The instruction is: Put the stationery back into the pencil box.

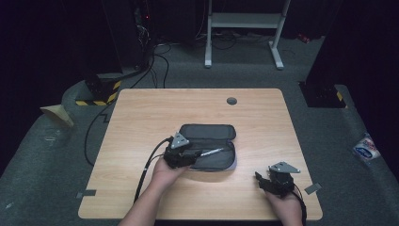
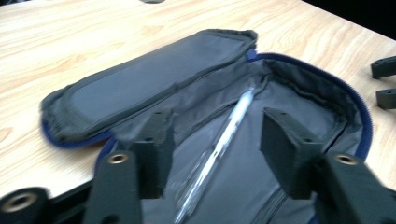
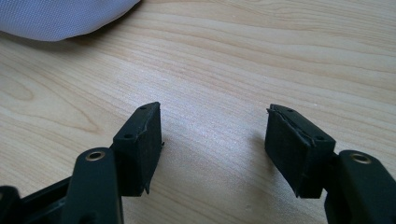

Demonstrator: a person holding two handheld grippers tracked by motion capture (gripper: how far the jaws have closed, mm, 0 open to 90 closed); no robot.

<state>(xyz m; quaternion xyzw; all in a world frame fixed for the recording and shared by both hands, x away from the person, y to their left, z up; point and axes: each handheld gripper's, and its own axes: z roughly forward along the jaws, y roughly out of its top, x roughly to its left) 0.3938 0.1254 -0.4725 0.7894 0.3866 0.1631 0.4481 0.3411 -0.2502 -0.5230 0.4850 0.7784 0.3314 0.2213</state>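
Left gripper jaws apart, hanging over the pen lying loose inside the open pencil case on the table. Could bump the pen out, or snag the soft lining. Right gripper jaws apart too, holding nothing, well away.

Pencil case: matt dark cloth w/ grey lining; pen glossy clear plastic; table smooth light wood (laminate-looking).
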